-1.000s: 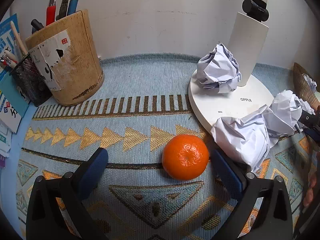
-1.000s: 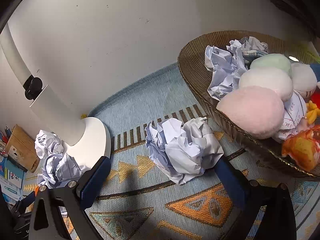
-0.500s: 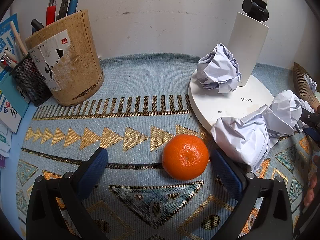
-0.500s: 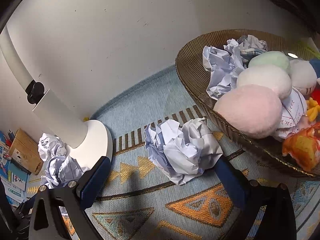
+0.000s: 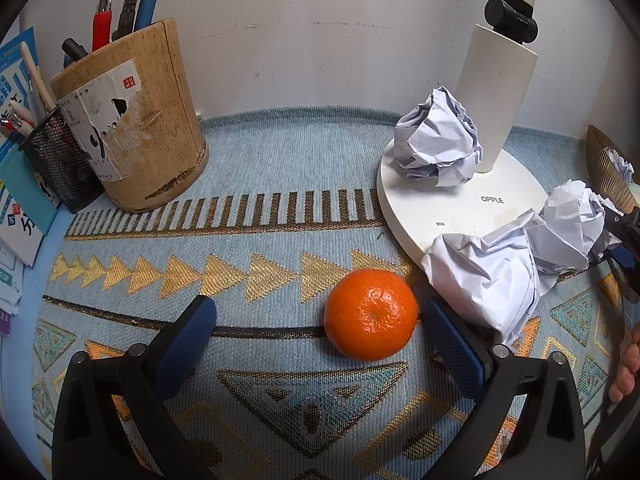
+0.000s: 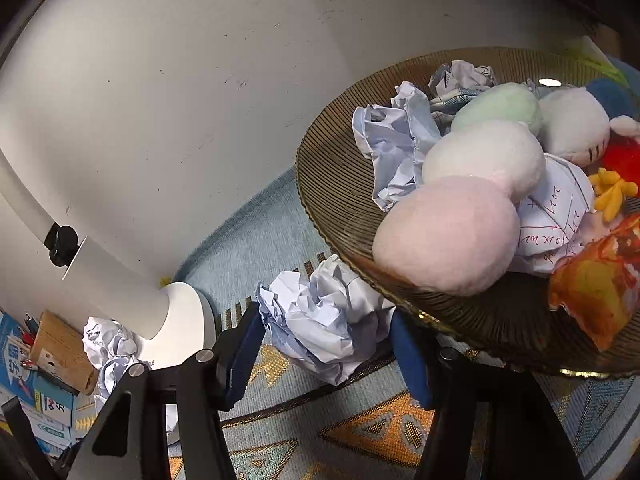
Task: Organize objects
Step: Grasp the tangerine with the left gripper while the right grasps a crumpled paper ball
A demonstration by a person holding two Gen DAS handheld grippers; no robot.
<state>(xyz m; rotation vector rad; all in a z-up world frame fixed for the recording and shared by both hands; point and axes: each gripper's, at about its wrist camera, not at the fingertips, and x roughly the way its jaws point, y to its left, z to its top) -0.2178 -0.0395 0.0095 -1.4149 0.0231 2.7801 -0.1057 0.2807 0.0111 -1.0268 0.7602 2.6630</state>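
Closing on the paper ball (image 6: 326, 330) beside the basket (image 6: 336, 184)!
Right gripper (image 6: 326, 354) pads touching it (left gripper (image 5: 320, 344) gaping around the orange (image 5: 371, 314)).

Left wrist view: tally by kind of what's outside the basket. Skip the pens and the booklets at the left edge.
Crumpled paper balls: 3
Orange: 1
Pen holders: 2
Desk lamp: 1
Total: 7
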